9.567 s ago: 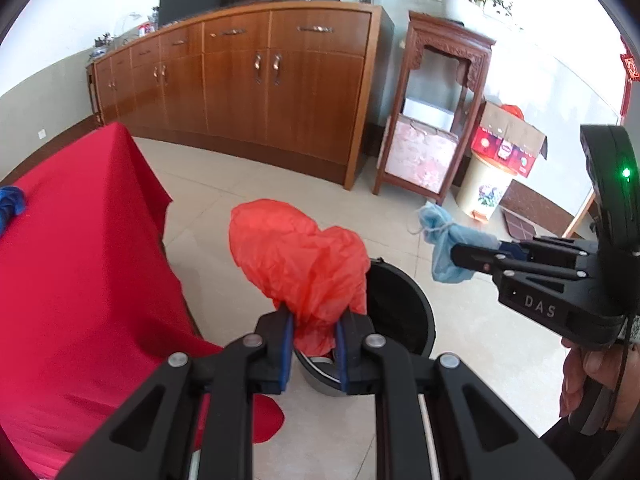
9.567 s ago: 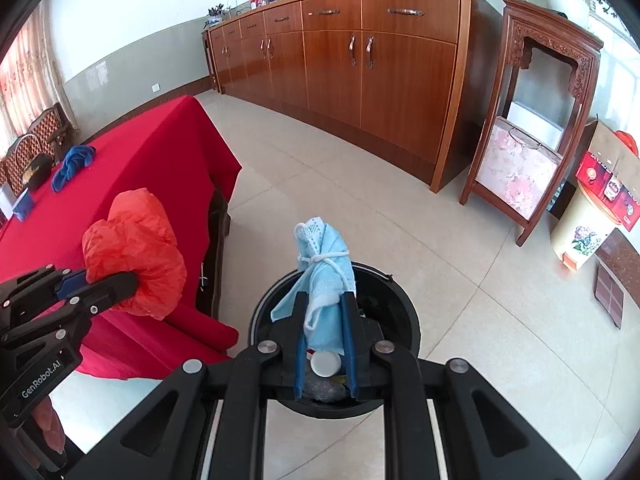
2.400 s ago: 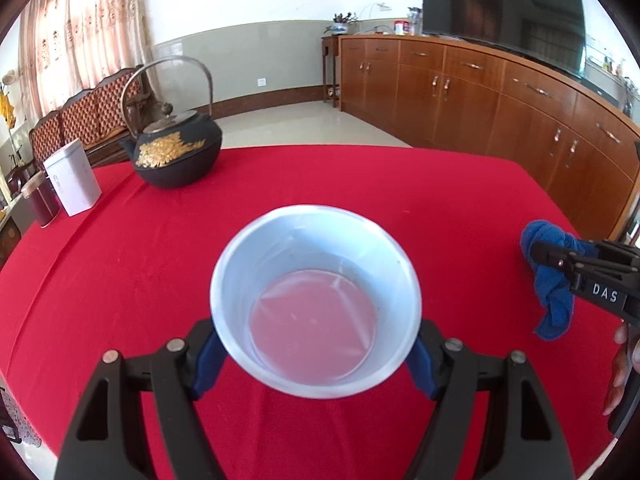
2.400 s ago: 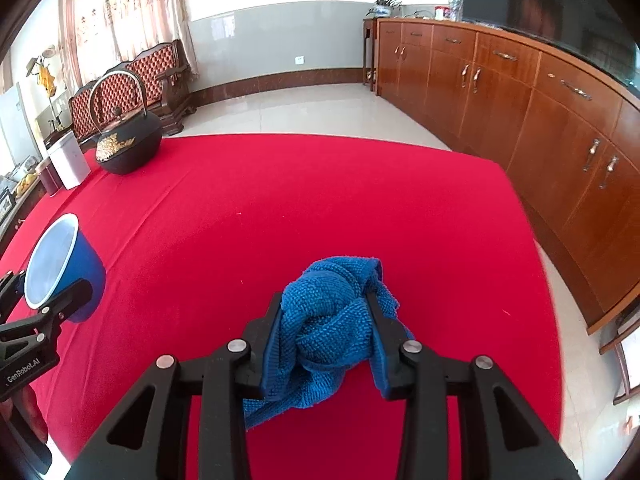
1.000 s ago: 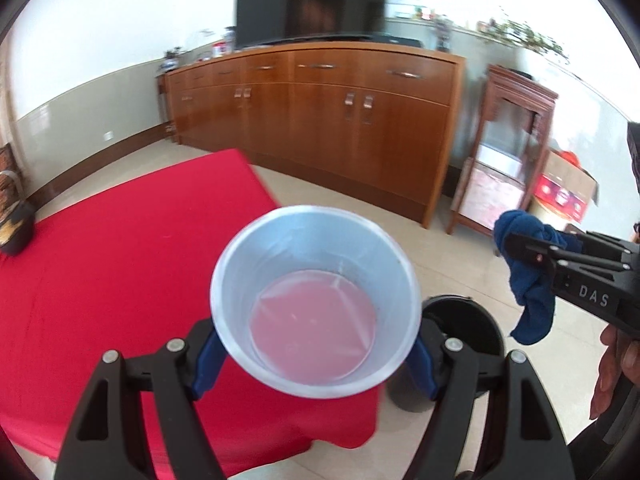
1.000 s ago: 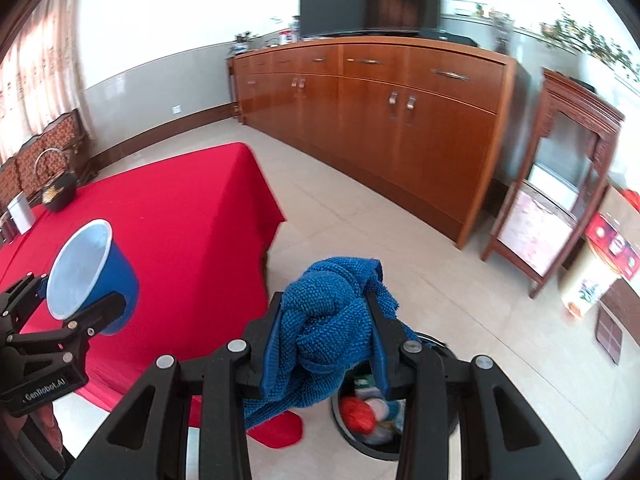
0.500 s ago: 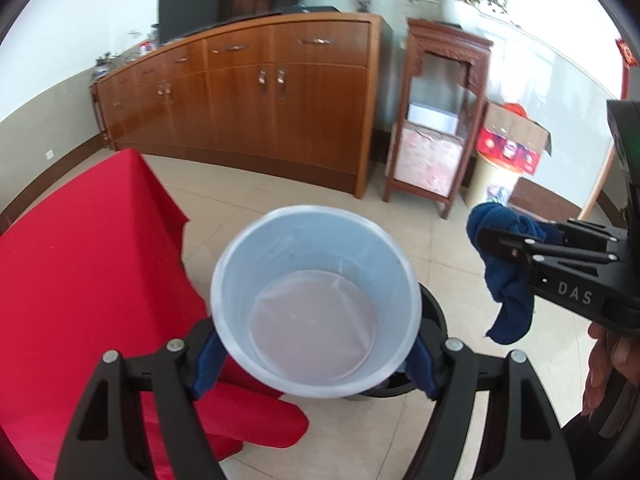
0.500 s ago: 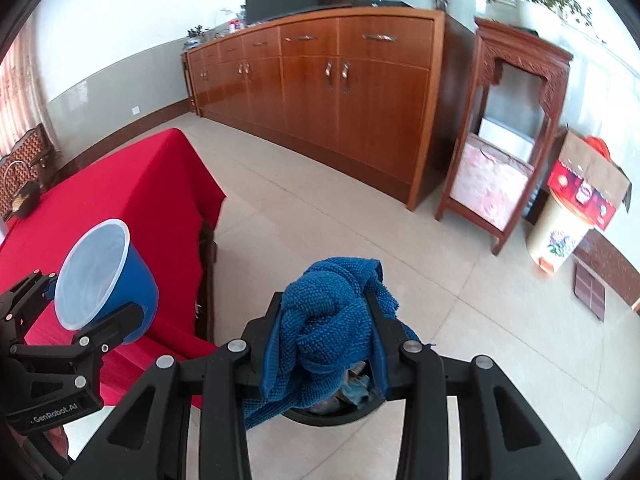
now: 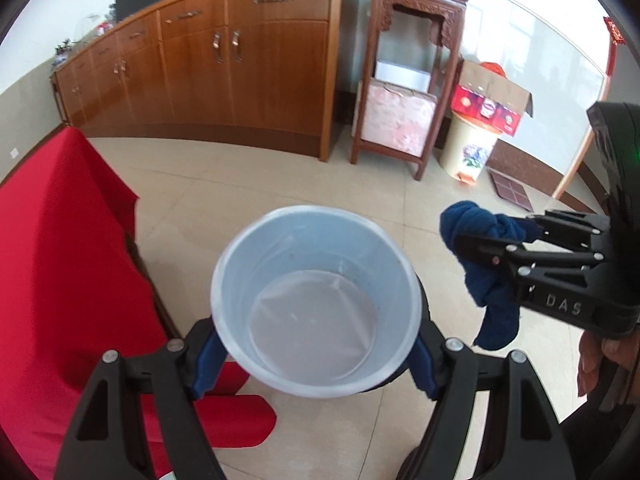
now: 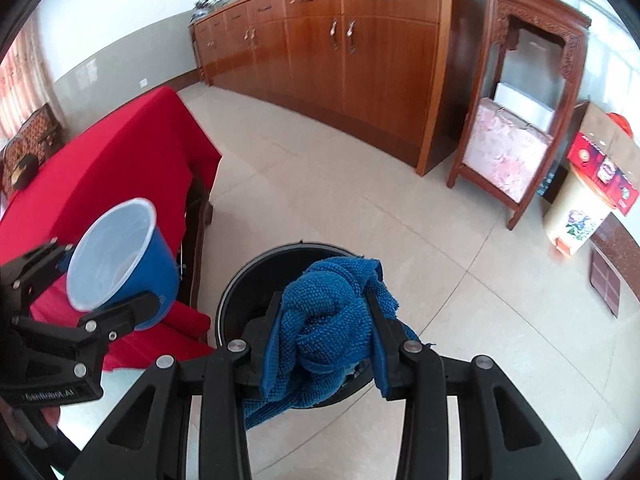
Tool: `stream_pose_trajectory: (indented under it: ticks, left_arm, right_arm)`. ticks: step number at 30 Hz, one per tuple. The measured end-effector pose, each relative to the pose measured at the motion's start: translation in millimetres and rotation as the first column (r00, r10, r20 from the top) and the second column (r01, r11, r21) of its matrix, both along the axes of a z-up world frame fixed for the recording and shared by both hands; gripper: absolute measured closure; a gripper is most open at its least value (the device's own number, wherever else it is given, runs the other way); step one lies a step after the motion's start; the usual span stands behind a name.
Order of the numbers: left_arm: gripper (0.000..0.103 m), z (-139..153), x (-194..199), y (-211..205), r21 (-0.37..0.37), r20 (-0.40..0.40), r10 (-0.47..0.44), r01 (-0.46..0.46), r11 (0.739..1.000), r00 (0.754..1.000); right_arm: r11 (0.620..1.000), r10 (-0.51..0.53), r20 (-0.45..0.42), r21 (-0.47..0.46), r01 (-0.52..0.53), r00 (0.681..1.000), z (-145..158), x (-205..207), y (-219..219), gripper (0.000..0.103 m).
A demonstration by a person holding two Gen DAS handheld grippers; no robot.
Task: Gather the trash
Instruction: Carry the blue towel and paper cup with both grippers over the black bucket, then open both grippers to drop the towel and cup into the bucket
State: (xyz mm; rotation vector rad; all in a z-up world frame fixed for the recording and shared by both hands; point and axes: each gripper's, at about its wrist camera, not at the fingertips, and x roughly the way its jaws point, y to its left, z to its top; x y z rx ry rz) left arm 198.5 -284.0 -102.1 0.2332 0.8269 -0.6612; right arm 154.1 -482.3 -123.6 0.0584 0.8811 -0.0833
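My left gripper [image 9: 316, 364] is shut on a blue cup [image 9: 316, 300] with a pale inside, held upright; the same blue cup [image 10: 120, 260] shows at the left of the right wrist view. Behind the cup, the black bin's rim [image 9: 422, 320] barely peeks out. My right gripper [image 10: 324, 340] is shut on a knotted blue cloth [image 10: 328, 320], which hangs right over the open black bin [image 10: 248, 284] on the floor. In the left wrist view that blue cloth [image 9: 488, 268] dangles from the right gripper [image 9: 476, 240] to the right of the cup.
A table under a red cloth [image 9: 60, 260] stands to the left of the bin, its cloth reaching the floor. A long wooden sideboard [image 10: 340, 48], a carved wooden stand [image 10: 520, 120], a cream pail [image 9: 468, 148] and cardboard boxes [image 9: 492, 100] line the far wall. A hand [image 9: 600, 360] holds the right gripper.
Both grippers have come down and swung away from the red table toward the bin, which now lies directly under the cloth. The cup and the cloth stay gripped.
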Motion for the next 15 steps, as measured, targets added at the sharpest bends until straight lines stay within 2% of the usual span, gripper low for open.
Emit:
stream_pose_trajectory:
  ticks: [7,10,11,12,13,14,15]
  left_arm:
    - [0.027,-19.1,9.4,-17.4,0.008,-0.045,-0.052,0.053,0.999,0.998]
    - [0.022,-29.0,18.5,-22.1,-0.053,-0.114,-0.093,0.087,0.995,0.989]
    - [0.011,-34.3,24.5,-23.5,-0.07,-0.134,-0.097,0.089,0.994,0.986]
    - [0.0,-39.1,30.8,-23.2,-0.051,-0.142,-0.062,0.055,0.997,0.988]
    - [0.0,-42.1,36.9,-20.8,-0.058,-0.16,-0.046,0.037,0.998,0.986]
    - [0.0,-43.3,40.9,-17.4,-0.069,-0.173,-0.038,0.027,0.997,0.984]
    - [0.0,-43.7,42.3,-14.2,-0.064,-0.169,-0.021,0.01,0.998,0.985]
  right_arm:
    - [0.998,0.062,-0.045,0.029,-0.061,0.997,-34.5,14.3,-12.3,0.063]
    - [0.991,0.127,-0.076,0.055,-0.123,0.989,-54.0,29.2,-14.9,0.06]
    - [0.986,0.154,-0.092,0.07,-0.148,0.984,-62.9,36.2,-16.3,0.051]
    - [0.985,0.167,-0.118,0.072,-0.16,0.979,-72.9,43.3,-17.5,0.027]
    - [0.989,0.148,-0.145,0.036,-0.144,0.978,-85.8,49.1,-21.6,0.014]
    - [0.993,0.118,-0.159,0.018,-0.116,0.98,-94.5,52.2,-28.3,0.007]
    - [0.995,0.1,-0.165,0.034,-0.096,0.981,-99.3,53.4,-34.2,0.007]
